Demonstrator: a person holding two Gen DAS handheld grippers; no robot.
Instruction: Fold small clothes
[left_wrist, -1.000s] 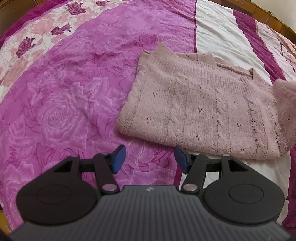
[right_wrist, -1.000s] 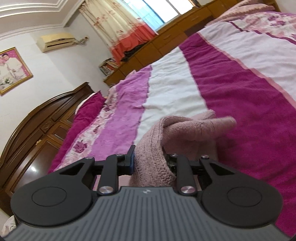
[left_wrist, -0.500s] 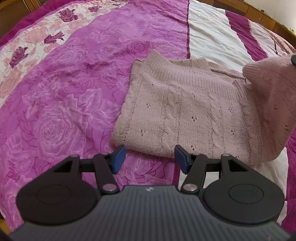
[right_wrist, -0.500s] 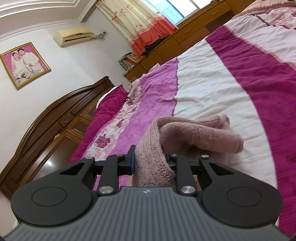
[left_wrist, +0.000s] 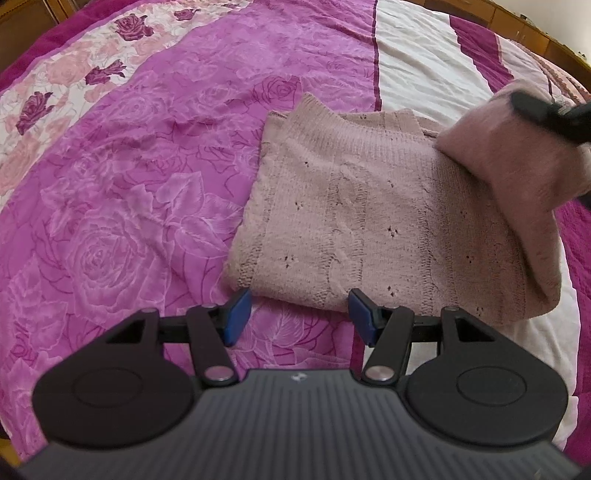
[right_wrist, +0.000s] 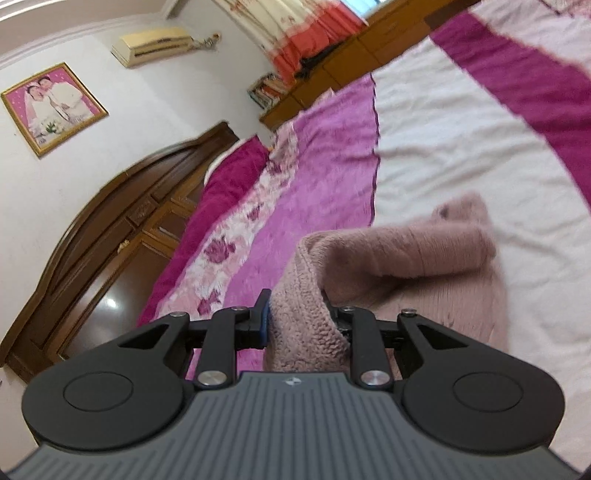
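Sweater (left_wrist: 369, 221), a dusty-pink cable knit, is lying flat on the bedspread (left_wrist: 129, 166), mostly on the rose-printed purple panel and running onto the white stripe toward 3 o'clock in the left wrist view. Its body is looking already doubled into a neat rectangle, with edges lined up along 9 o'clock and 6 o'clock. One part is not lying down: a sleeve or side flap (left_wrist: 517, 155) at 2 o'clock is being held up off the body, raised above the rest of the knit. So I am judging the fold as partly done, with this flap to be laid across and perhaps a final halving left.

Right gripper (right_wrist: 301, 321) is clamping that lifted flap, a thick wad of knit bunching between its fingers, and the blurred view is suggesting it is travelling. Left gripper (left_wrist: 297, 314) is hanging at 6 o'clock just short of the sweater's near hem, fingers apart, gripping nothing.
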